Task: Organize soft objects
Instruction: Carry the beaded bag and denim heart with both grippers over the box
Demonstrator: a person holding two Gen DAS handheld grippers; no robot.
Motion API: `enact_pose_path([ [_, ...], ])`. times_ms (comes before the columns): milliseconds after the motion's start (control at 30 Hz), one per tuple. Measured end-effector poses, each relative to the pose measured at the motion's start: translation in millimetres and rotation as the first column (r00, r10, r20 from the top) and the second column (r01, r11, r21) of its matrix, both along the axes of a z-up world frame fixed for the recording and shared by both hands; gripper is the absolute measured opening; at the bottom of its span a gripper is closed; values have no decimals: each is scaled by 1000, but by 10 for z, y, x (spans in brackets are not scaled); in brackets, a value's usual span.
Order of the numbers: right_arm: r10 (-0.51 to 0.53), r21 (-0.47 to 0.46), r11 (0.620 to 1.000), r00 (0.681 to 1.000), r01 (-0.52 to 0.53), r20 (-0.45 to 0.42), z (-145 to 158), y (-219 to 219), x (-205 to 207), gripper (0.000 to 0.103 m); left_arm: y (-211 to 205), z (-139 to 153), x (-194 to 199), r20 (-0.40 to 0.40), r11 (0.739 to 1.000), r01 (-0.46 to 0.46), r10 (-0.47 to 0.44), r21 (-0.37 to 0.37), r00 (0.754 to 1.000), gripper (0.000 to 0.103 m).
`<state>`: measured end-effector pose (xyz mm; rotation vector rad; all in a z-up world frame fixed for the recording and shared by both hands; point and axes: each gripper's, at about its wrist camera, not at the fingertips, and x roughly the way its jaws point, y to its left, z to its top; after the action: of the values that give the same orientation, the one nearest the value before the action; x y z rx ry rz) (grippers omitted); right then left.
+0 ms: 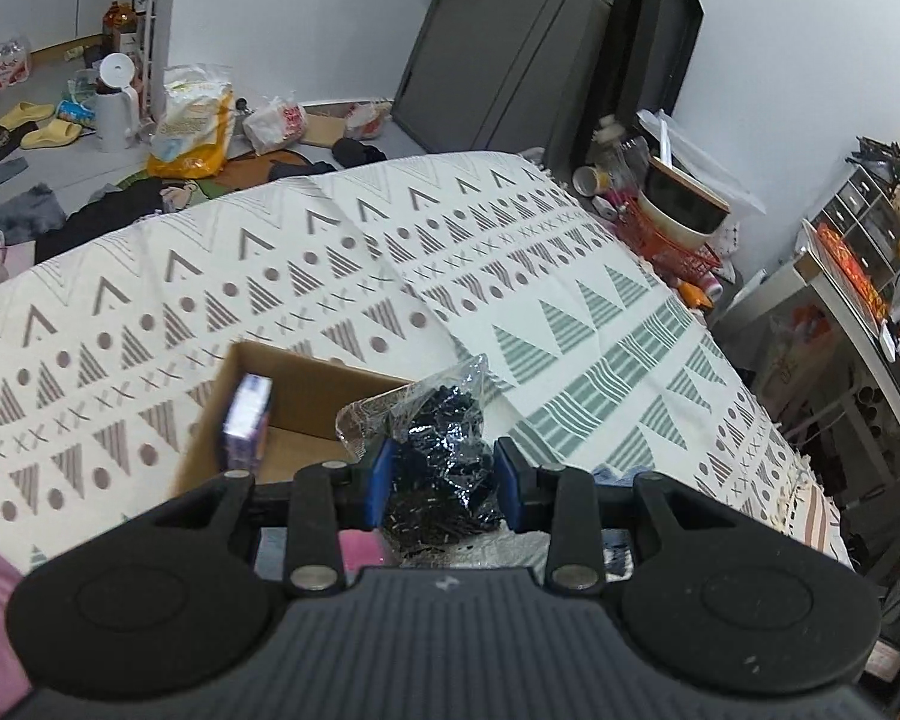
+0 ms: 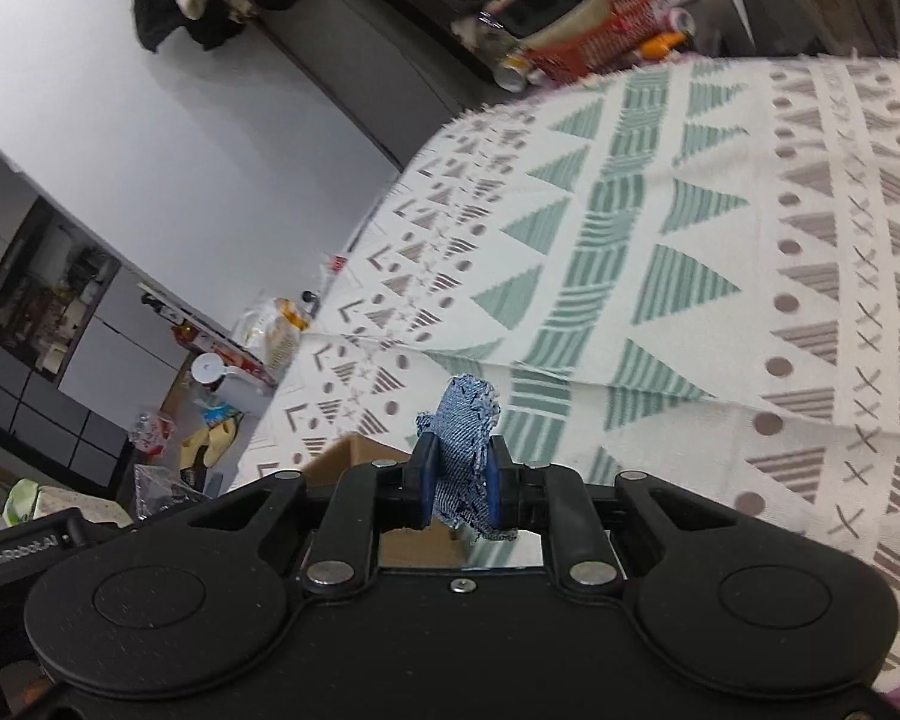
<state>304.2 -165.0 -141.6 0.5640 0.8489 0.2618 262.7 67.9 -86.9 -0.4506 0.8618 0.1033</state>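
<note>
**Two soft items being carried toward the box**

A crinkly clear bag of dark material [image 1: 444, 456] is being held clamped in the left gripper [image 1: 444, 480], just beside the open cardboard box [image 1: 306, 396] on the patterned cloth [image 1: 390, 252]. A denim scrap [image 2: 465, 438] is being pinched by the right gripper [image 2: 459, 486] above the cloth. Judged next: each item is to be brought over the box opening and released, clear of the purple packet [image 1: 247, 420] inside.
</note>
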Motion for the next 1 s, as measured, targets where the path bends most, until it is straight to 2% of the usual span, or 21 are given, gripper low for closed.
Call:
enact_pose_path([
  [167,38,-10,999,998,-38,49,94,191,-47,16,204,-31,-40,1,1000,-9,9,19,1000,35],
  [333,73,-15,997,996,-72,60,111,365,-54,16,400,-134,-65,-10,1000,-20,20,22,1000,35],
  [633,119,-37,993,990,-116,75,117,664,-77,16,627,-441,-85,-37,1000,-20,19,-24,999,35],
  [867,129,-53,991,989,-125,73,59,826,-85,17,715,-718,-17,-15,998,49,-49,-50,999,36],
  [1000,137,-73,989,988,-132,75,46,926,-93,17,719,-746,75,9,996,80,-80,-50,997,36],
])
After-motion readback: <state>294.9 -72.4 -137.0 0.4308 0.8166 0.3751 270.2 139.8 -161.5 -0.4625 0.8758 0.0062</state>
